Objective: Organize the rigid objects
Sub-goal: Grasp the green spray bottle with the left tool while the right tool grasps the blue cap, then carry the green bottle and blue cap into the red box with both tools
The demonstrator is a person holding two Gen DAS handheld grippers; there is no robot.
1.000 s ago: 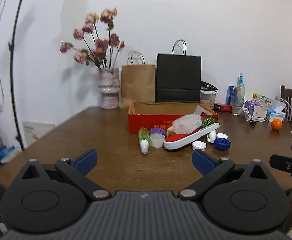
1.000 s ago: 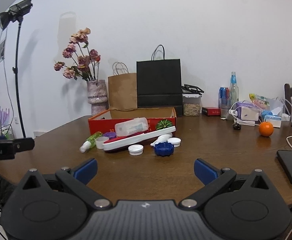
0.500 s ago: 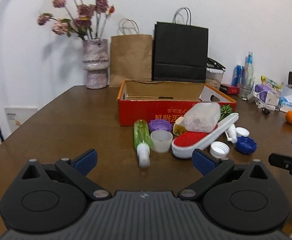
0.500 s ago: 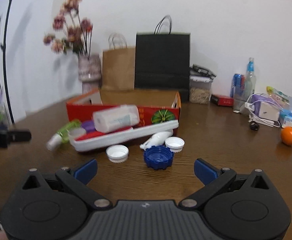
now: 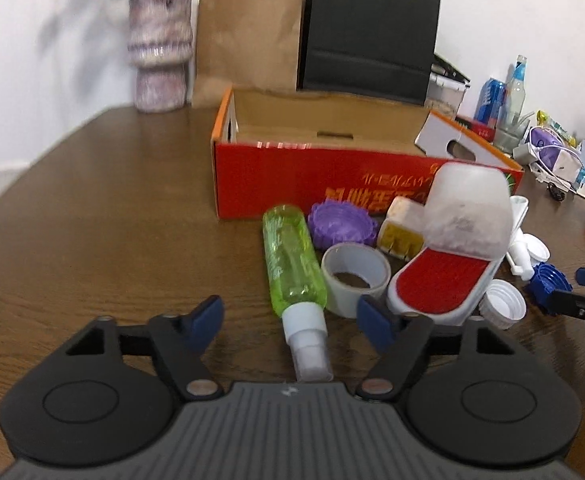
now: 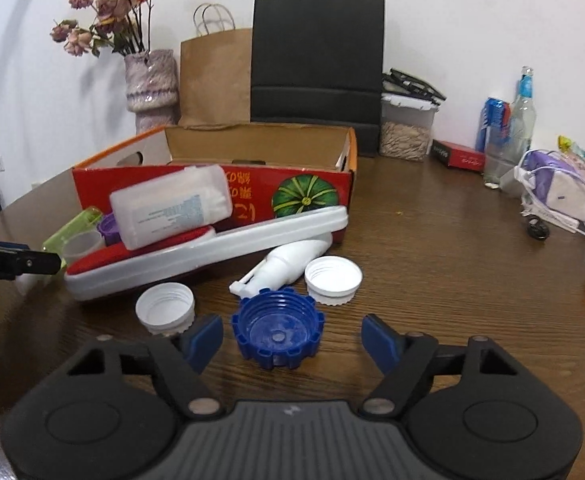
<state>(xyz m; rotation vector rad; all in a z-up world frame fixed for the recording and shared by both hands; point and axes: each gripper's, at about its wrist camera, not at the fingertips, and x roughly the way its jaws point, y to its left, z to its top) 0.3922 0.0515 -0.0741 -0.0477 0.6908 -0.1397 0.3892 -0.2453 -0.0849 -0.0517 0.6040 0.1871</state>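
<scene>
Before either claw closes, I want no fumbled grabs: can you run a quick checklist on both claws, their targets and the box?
1. Left claw open, empty, jaws just narrowed: ok.
2. Green spray bottle lying between its fingers, untouched: ok.
3. Right claw open, empty, jaws just narrowed: ok.
4. Blue cap centred: not ok, nearer the left finger.
5. Red box has room: ok.
6. Pads low enough to grip: cannot tell.

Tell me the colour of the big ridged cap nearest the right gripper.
Blue cap; clearest in the right wrist view.
</scene>
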